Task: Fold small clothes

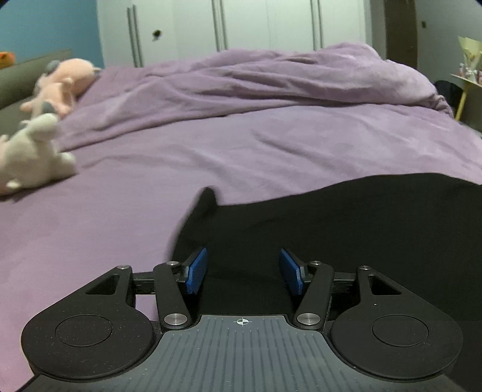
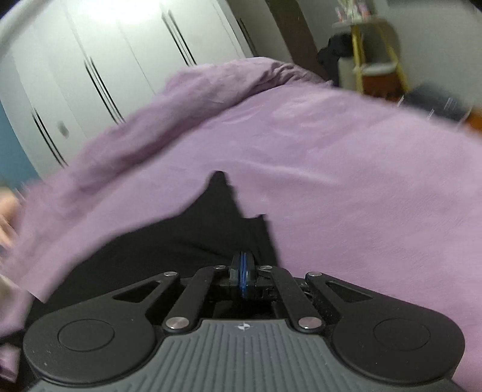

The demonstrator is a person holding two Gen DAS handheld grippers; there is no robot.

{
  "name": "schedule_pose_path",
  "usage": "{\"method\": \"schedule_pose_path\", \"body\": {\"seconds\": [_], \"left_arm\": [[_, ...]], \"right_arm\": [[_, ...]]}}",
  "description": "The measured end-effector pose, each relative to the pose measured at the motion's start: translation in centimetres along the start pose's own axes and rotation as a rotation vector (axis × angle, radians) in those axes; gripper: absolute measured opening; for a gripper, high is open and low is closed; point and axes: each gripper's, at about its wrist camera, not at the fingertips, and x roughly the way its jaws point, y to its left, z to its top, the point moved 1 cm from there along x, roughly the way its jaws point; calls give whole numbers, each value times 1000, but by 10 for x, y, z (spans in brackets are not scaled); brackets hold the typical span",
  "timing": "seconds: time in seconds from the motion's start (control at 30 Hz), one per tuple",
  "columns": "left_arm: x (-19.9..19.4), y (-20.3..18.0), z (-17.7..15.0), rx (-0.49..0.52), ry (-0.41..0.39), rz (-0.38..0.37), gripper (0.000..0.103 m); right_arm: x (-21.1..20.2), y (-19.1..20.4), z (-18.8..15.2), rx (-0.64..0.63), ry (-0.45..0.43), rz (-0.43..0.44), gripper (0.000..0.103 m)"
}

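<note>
A black garment (image 1: 346, 223) lies on the purple bed cover (image 1: 271, 144), spreading to the right edge of the left wrist view. My left gripper (image 1: 244, 268) is open, its blue pads (image 1: 197, 270) apart just above the garment's near left part, holding nothing. In the right wrist view the same black garment (image 2: 186, 238) lies on the purple cover (image 2: 346, 181). My right gripper (image 2: 243, 268) is shut with its blue pads (image 2: 243, 280) pressed together over the garment's edge; I cannot tell whether cloth is pinched between them. That view is tilted and blurred.
A white plush toy (image 1: 33, 150) and a pink plush toy (image 1: 63, 84) lie at the bed's left side. A bunched purple duvet (image 1: 286, 78) lies across the back. White wardrobe doors (image 1: 241, 24) stand behind. A yellow-legged shelf (image 2: 373, 54) stands at the right.
</note>
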Motion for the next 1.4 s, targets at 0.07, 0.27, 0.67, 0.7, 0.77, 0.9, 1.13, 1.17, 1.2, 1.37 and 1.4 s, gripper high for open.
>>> {"method": "schedule_pose_path", "body": {"seconds": [0.07, 0.27, 0.67, 0.7, 0.77, 0.9, 1.13, 1.17, 1.2, 1.37, 1.4], "left_arm": [[-12, 20, -11, -37, 3, 48, 68], [-55, 80, -41, -193, 102, 72, 68], [-97, 114, -85, -554, 258, -425, 68], [-93, 113, -82, -563, 245, -427, 69], [-83, 112, -71, -593, 223, -422, 67], [-53, 108, -64, -709, 250, -442, 42], [-28, 119, -73, -884, 244, -452, 16], [-28, 119, -74, -879, 244, -450, 16], [-29, 119, -73, -867, 243, -447, 16], [-30, 111, -63, -813, 245, -408, 16], [-32, 111, -62, -803, 246, -399, 16]], "right_arm": [[-19, 14, -1, -133, -15, -120, 14], [-77, 32, -9, -120, -63, 108, 19], [-63, 151, -58, -197, 119, 378, 19], [-62, 158, -62, -219, 118, 370, 18], [-63, 171, -68, -257, 100, 357, 18], [-60, 194, -77, -296, 71, 340, 14], [-42, 218, -98, -375, 93, 303, 12], [-44, 218, -93, -366, 103, 301, 12], [-47, 218, -89, -348, 97, 307, 10], [-45, 217, -100, -338, 120, 321, 11], [-45, 218, -101, -370, 119, 322, 11]]}}
